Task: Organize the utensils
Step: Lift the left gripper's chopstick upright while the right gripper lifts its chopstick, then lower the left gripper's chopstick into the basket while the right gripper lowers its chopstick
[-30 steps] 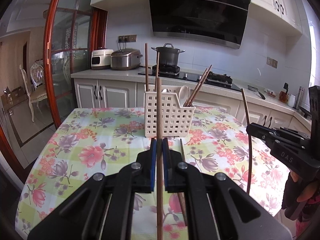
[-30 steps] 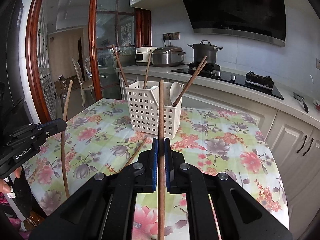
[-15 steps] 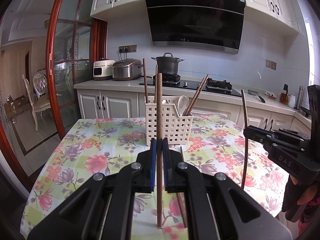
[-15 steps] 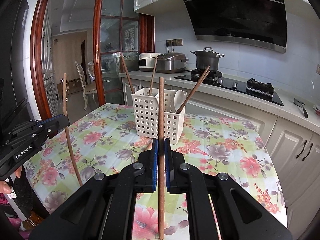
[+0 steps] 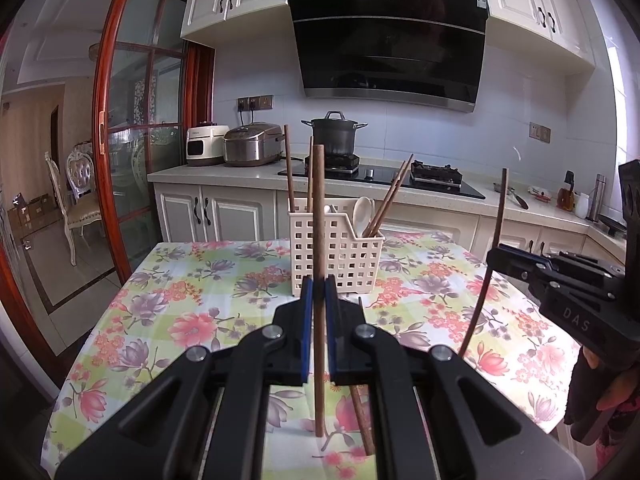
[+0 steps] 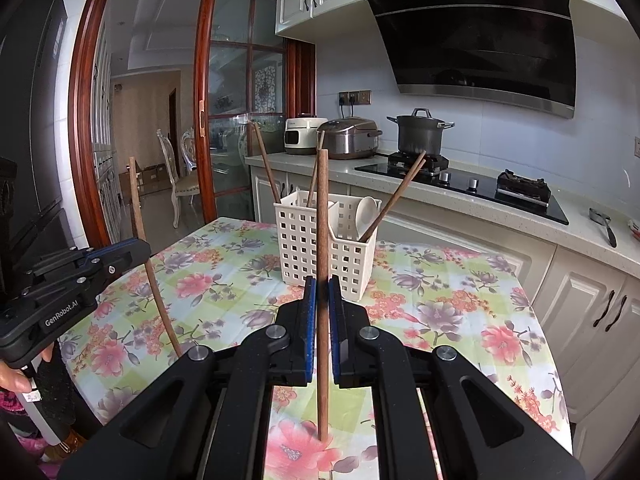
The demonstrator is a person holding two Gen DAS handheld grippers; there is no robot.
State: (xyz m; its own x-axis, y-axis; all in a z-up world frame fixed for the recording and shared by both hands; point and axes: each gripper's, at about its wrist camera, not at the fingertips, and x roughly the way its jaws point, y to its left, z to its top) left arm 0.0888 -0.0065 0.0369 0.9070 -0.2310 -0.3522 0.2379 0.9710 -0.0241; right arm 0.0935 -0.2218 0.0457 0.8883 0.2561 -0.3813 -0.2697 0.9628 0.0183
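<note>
Left gripper [image 5: 319, 300]: we see its blue-padded jaws clamped on a brown chopstick [image 5: 319, 240], held upright, its lower end above the table.
Right gripper [image 6: 321, 300]: we see its jaws pressed onto a second chopstick [image 6: 322, 240], also upright, its lower tip over a pink flower of the cloth.
Across views: in the left wrist view the right gripper shows at the right edge with its stick; in the right wrist view the left gripper shows at the left edge, a person's fingers below it.
Utensil basket [image 5: 340, 252]: we find the white perforated basket standing on the table [image 5: 180, 300], beyond both grippers, near the far edge.
Basket contents: we count several chopsticks leaning in its compartments and a white spoon [image 5: 362, 210] in the right-hand one.
Loose chopstick [image 5: 362, 408]: we see one more lying on the flowered tablecloth, just right of the left gripper's stick, partly hidden by the gripper.
Background: we see a pot [image 5: 335, 134] on the stove and a rice cooker [image 5: 252, 150] behind.
</note>
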